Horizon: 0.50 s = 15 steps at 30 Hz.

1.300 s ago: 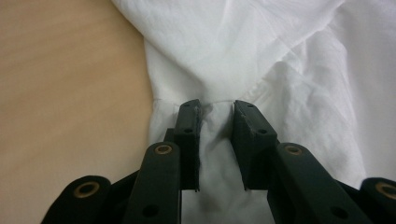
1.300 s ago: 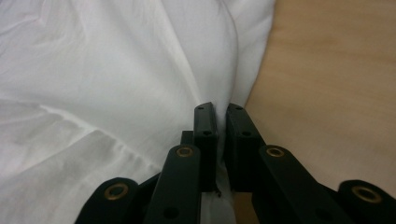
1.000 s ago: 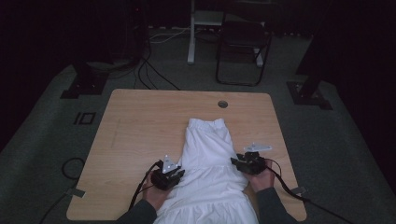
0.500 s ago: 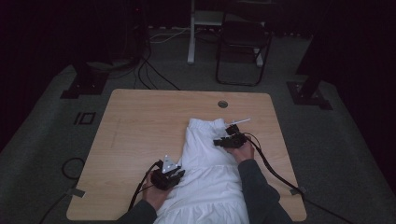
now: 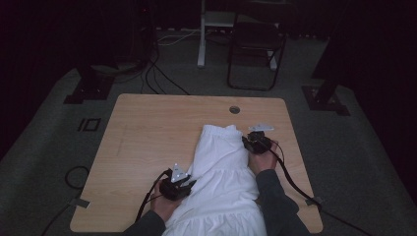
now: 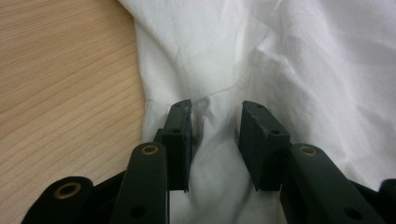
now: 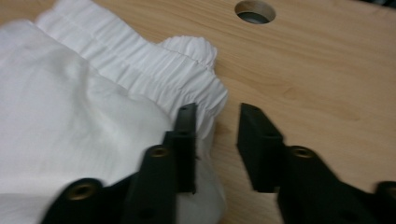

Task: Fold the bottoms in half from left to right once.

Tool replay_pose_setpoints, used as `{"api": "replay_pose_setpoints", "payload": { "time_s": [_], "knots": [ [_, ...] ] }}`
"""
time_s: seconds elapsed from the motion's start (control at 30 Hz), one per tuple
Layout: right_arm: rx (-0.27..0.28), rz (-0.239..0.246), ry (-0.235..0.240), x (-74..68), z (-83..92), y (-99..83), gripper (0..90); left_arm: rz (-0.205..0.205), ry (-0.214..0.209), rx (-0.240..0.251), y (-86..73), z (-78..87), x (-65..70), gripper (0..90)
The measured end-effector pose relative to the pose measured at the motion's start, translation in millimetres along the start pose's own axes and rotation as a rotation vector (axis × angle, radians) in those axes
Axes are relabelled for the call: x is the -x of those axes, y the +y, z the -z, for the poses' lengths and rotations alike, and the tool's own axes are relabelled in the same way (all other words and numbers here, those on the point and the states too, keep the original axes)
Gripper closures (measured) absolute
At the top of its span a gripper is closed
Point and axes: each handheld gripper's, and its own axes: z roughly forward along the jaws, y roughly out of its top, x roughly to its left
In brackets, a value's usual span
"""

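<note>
The white skirt (image 5: pixel 221 182) lies lengthwise at the lower centre of the high view, its hem running off the wooden table (image 5: pixel 147 128)'s near edge, and looks unfolded. The left gripper (image 6: pixel 214 116) has just opened, jaws astride a fabric ridge (apparently unpinched). The right gripper (image 7: pixel 215 122), likewise opening, straddles the gathered waistband (image 7: pixel 154 63) corner.

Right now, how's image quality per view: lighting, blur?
High view: dim, room black beyond the table, white garment brightest. Left gripper view: evenly lit, sharp cloth folds. Right gripper view: soft, its jaw bases smeared, the ruffled waistband still readable.
</note>
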Motion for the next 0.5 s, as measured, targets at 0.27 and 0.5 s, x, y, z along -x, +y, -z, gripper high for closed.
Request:
{"api": "replay_pose_setpoints", "payload": {
  "time_s": [0.27,0.5],
  "knots": [
    [-0.036,-0.078,0.148,1.0,0.4,3.4,45.8,-0.005,0.008,-0.002,0.1,-0.2,1.6,63.5],
    [-0.127,-0.065,0.132,-4.5,-25.5,-6.3,72.0,-0.005,0.008,-0.001,0.1,-0.2,1.5,63.5]
  ]
}}
